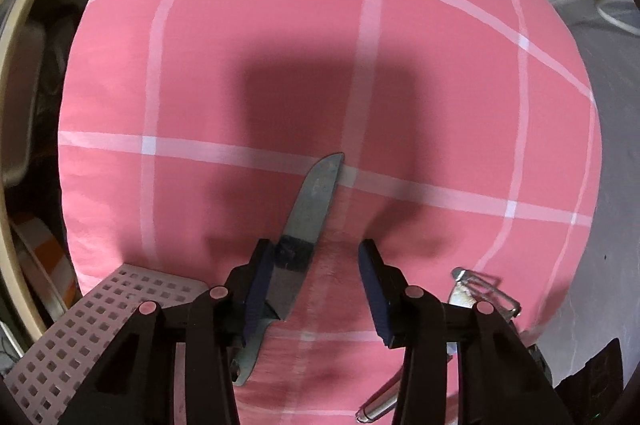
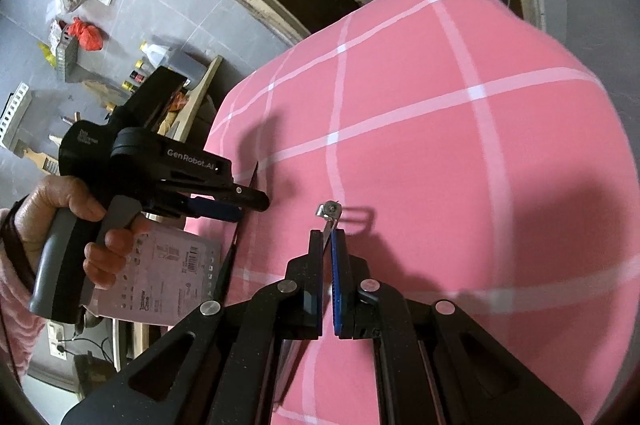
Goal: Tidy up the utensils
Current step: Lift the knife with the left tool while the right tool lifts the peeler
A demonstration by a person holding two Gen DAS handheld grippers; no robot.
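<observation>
Gaping wide, the left tongs (image 1: 316, 289) straddle a knife (image 1: 308, 221); right tongs (image 2: 327, 245) pinch a peeler (image 2: 329, 215).

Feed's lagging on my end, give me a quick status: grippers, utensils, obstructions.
Left gripper open over the knife, which lies flat on the pink cloth. Right gripper shut on the peeler. Perforated basket at left, nothing blocking.

Both grippers: black plastic frames w/ round silver rivets, dark blue ribbed pads. Left gripper (image 2: 224, 205) has grey handle, white "GenRobot.AI" print. Left hand (image 2: 76, 225): bare skin, pink fuzzy sleeve, dark wristband.
</observation>
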